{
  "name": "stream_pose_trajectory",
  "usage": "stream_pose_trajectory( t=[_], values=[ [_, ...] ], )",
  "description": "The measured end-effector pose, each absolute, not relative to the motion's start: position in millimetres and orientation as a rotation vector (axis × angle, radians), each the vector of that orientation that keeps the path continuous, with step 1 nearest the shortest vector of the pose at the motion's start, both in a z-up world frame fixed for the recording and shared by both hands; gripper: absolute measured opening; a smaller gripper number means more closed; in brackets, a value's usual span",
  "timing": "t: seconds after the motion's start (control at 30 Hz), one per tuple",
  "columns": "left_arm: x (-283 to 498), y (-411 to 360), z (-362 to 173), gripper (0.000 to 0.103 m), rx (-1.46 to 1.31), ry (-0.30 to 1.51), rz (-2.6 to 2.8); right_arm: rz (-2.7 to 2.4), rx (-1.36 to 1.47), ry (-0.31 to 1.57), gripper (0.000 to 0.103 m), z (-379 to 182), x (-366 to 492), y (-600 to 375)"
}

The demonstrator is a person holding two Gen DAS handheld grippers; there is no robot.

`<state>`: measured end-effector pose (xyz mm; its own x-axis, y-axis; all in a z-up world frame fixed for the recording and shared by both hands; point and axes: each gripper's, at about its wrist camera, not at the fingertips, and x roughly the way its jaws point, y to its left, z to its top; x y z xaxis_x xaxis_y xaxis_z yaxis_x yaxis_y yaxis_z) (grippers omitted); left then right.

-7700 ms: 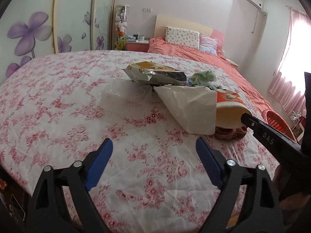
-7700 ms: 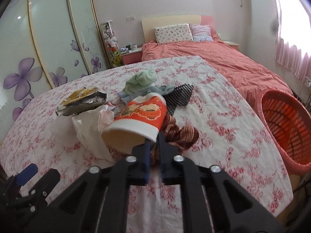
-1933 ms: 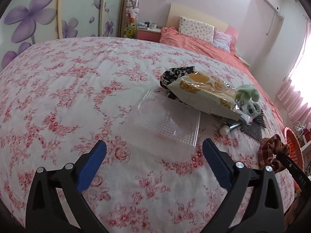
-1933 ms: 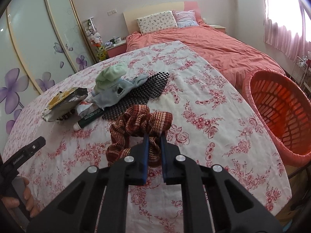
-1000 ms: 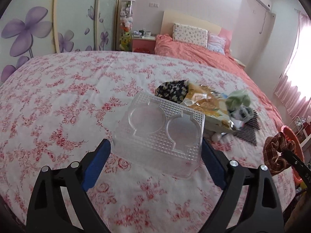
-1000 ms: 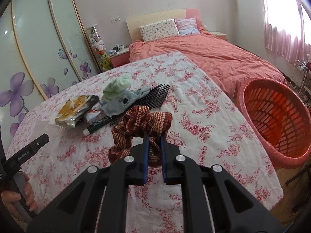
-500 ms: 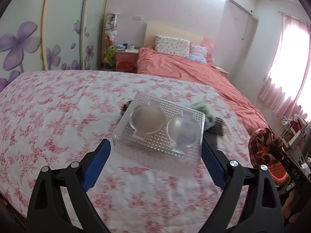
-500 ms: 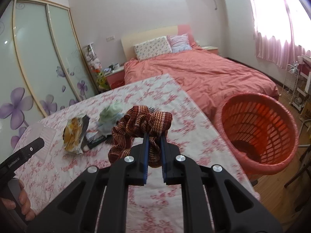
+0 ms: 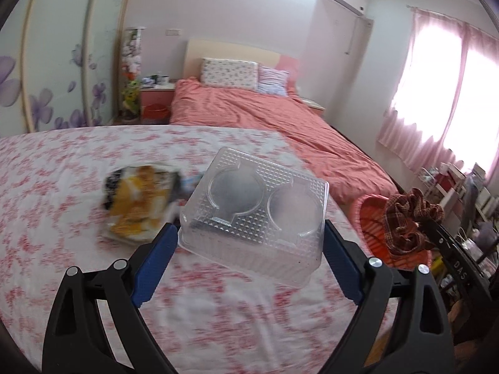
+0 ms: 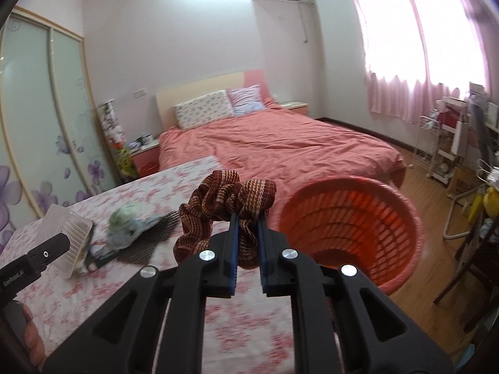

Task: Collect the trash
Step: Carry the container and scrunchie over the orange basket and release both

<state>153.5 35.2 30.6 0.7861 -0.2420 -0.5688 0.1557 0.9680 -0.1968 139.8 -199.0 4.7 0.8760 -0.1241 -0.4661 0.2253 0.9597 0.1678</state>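
Both grippers are up off the flowery tablecloth (image 9: pixel 56 187) now, where a couple seconds back the tray sat flat on it. My left gripper (image 9: pixel 249 249) has its blue fingers (image 9: pixel 152 258) clamped on either side of the clear plastic tray (image 9: pixel 254 215), dead center of the left view, tilted toward me. My right gripper (image 10: pixel 248 249) is pinching the brown striped scrunchie (image 10: pixel 224 212) mid-frame, just left of the orange basket (image 10: pixel 402 243) at center right. The snack wrapper (image 9: pixel 140 199) lies blurry at center left; the green cloth (image 10: pixel 124 227) is on the table at lower left in the right view.
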Motion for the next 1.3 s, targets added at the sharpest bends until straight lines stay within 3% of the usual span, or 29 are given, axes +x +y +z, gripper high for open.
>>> stream_pose_trajectory(
  t=[0.8,1.3],
  values=[
    [179.4,-143.8,3.8,0.090,-0.024,0.678,-0.542,-0.476,0.277,0.485,0.012,-39.8,140.0,-327.4],
    [192.5,-189.4,-19.6,0.090,0.006,0.730,-0.612,-0.498,0.285,0.517,0.012,-56.8,156.7,-353.9]
  ],
)
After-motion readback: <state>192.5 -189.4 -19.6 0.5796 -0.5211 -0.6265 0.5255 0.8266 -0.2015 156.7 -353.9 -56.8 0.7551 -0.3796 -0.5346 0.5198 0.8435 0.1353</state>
